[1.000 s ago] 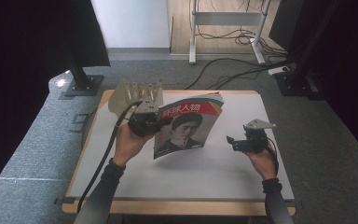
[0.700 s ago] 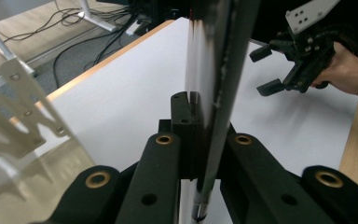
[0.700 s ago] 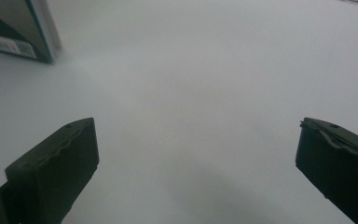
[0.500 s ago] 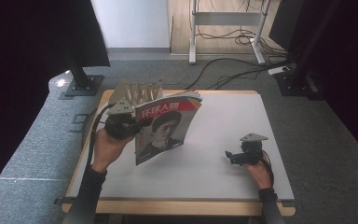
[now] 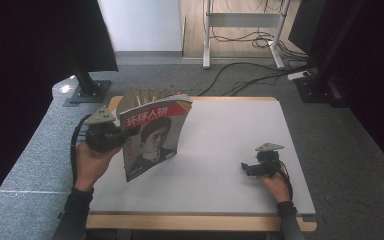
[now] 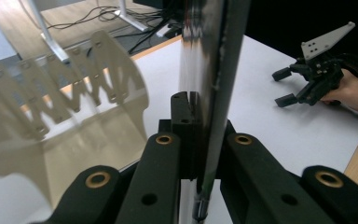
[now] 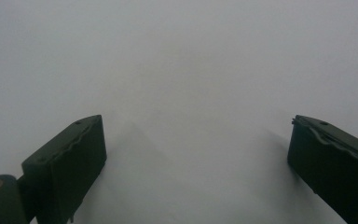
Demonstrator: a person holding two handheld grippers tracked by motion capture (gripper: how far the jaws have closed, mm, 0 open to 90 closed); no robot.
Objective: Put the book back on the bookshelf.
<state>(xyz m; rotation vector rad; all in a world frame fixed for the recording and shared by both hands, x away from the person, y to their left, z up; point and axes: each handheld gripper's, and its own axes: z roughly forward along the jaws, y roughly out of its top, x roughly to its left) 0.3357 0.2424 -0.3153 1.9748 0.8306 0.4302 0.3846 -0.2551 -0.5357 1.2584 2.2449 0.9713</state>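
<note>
A magazine [image 5: 152,137] with a red title and a portrait on its cover stands nearly upright over the left part of the white table [image 5: 220,150]. My left gripper [image 5: 124,137] is shut on its spine edge. In the left gripper view the magazine [image 6: 212,70] runs edge-on between the two jaws of my left gripper [image 6: 200,102]. A light wooden slotted rack [image 5: 147,94] stands just behind the magazine at the table's far left, and it appears as the wooden rack [image 6: 65,107] in the left gripper view. My right gripper [image 5: 250,169] rests low on the table at the right, open and empty.
The right gripper view looks along my right gripper [image 7: 196,128] with wide-apart jaws at bare white tabletop [image 7: 182,60]. The other hand and its gripper [image 6: 303,86] lie far across the table in the left gripper view. Cables and stand legs [image 5: 240,30] cover the floor beyond the table.
My left gripper has carried the magazine leftward and stood it more upright, close in front of the rack. The right gripper has sunk onto the table and stayed open.
</note>
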